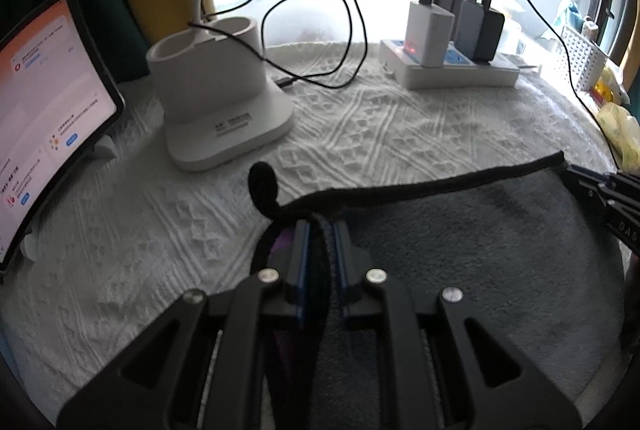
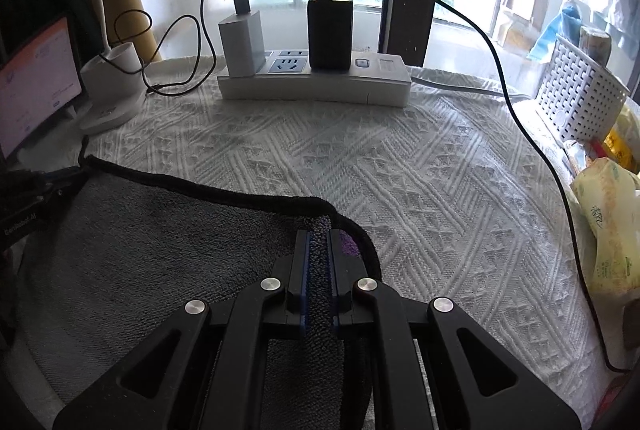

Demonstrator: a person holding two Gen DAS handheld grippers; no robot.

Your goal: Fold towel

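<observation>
Tablet (image 1: 44,110) far left of towel, lamp base (image 1: 224,98) beside it. Left claw (image 1: 320,250) clamped on towel (image 1: 480,250) left corner; right claw (image 2: 319,254) pinching right corner. Power strip (image 2: 316,82) beyond towel on worktop (image 2: 400,170).

Tablet (image 1: 48,118) text perhaps too blurred

Towel (image 2: 140,250) before power strip (image 2: 316,84), tablet (image 1: 44,118) seemingly leftward.
</observation>
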